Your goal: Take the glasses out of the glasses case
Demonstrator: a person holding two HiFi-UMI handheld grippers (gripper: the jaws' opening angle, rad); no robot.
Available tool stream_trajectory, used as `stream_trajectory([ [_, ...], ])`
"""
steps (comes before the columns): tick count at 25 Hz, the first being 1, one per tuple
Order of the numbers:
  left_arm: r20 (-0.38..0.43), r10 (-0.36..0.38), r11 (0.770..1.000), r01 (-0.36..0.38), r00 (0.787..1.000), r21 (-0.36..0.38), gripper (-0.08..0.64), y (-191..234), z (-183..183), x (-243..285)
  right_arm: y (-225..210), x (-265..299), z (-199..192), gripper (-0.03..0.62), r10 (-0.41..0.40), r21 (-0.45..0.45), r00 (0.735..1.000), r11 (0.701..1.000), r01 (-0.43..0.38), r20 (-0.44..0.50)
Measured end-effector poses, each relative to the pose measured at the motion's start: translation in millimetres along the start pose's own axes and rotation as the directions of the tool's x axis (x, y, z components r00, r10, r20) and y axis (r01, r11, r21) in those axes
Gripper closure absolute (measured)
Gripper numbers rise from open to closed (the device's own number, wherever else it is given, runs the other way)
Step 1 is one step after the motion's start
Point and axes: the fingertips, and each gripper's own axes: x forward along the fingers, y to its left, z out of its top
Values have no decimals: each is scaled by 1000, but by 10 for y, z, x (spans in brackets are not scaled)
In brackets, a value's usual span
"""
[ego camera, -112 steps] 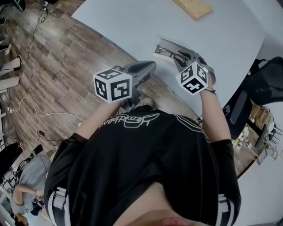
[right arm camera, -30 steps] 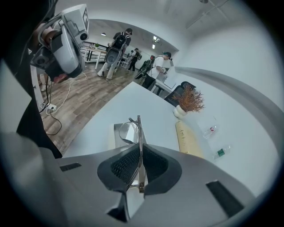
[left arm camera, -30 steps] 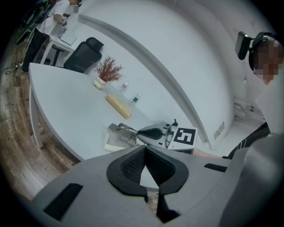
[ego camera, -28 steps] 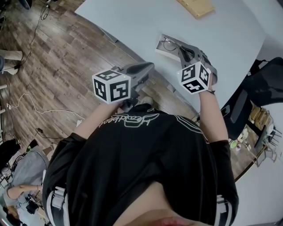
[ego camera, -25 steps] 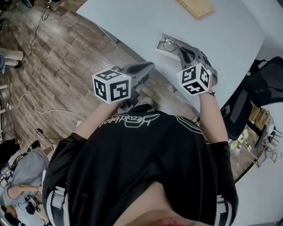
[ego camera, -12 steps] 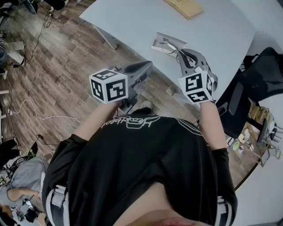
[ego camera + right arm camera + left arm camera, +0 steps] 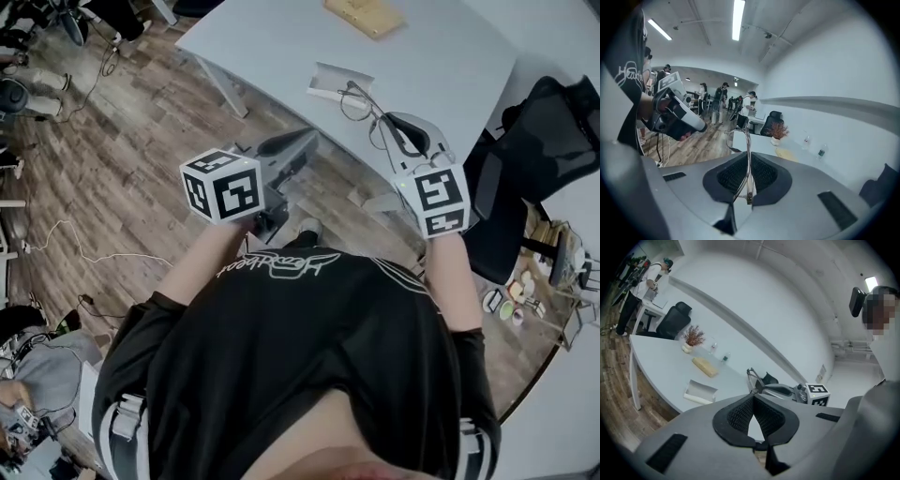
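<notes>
The glasses (image 7: 354,101) are thin wire-framed ones, out of the case and held in the air above the table's near edge. My right gripper (image 7: 384,120) is shut on one temple, which runs up between its pads (image 7: 747,157) in the right gripper view. The open white glasses case (image 7: 339,80) lies on the white table (image 7: 441,56), just left of the glasses, and looks to have nothing in it. The left gripper view shows the case (image 7: 700,392) and the glasses (image 7: 753,379) too. My left gripper (image 7: 309,139) hovers off the table's edge over the floor, shut on nothing.
A wooden block (image 7: 364,14) lies at the table's far side, and a small plant (image 7: 693,337) stands further along the table. A black office chair (image 7: 539,122) stands to the right. Cables run over the wood floor (image 7: 112,131) at left. People stand in the background.
My right gripper has drawn back from the case toward me and to the right, lifting the glasses out with it. The left gripper has stayed put, shut.
</notes>
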Motion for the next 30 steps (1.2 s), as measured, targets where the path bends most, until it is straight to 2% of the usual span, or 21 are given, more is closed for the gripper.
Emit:
stream_trajectory([
  [6, 25, -8, 999, 7, 1000, 46, 554, -579, -164, -220, 261, -688, 60, 568, -10, 36, 997, 999, 8, 71],
  [12, 34, -32, 996, 29, 999, 79, 554, -1096, -374, -523, 569, -1229, 112, 567, 4, 172, 987, 985, -32, 162],
  [20, 32, -78, 990, 73, 996, 117, 554, -1634, -645, -823, 991, -1858, 174, 568, 31, 366, 953, 919, -146, 302],
  [22, 29, -87, 989, 83, 996, 121, 554, -1731, -708, -865, 1101, -2016, 209, 568, 41, 387, 943, 905, -176, 332],
  [26, 23, -104, 987, 100, 994, 125, 554, -1902, -817, -920, 1241, -2295, 223, 567, 29, 404, 933, 896, -184, 360],
  [30, 26, -109, 987, 105, 994, 120, 554, -1980, -905, -1003, 1390, -2460, 156, 568, 30, 448, 926, 869, -210, 376],
])
